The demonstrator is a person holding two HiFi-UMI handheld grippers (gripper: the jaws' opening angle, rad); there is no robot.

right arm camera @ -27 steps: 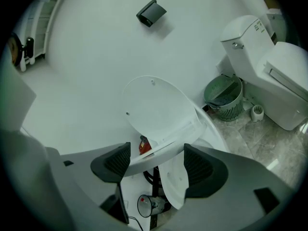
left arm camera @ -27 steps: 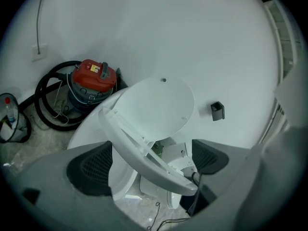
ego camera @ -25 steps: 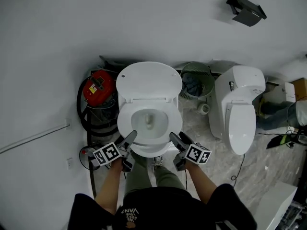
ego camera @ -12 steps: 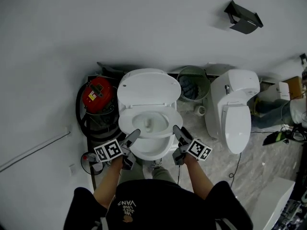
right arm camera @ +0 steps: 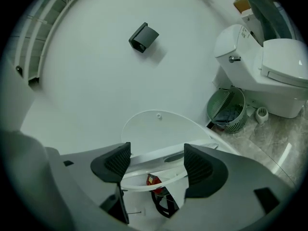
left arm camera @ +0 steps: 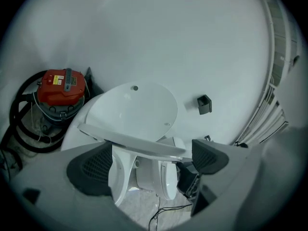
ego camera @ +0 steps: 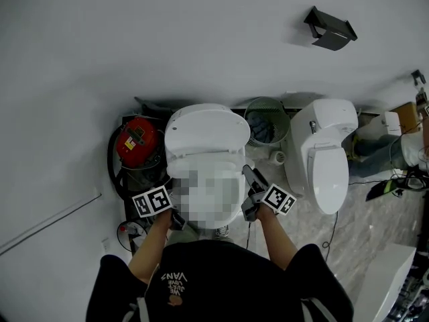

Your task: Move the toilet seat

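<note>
White plastic toilet seat [left arm camera: 134, 142] looks part-raised toward the lid [left arm camera: 132, 110]. My left claw [left arm camera: 151, 159] and right claw [right arm camera: 156, 163] are both spread, straddling its rim. Lift unfinished, I judge.

On the marbled floor [ego camera: 365, 230] stood a toilet [ego camera: 206, 133], a red vacuum [ego camera: 136, 139] left of it, a green wastebasket [right arm camera: 219, 105] and second toilet [ego camera: 325, 159] right.
</note>
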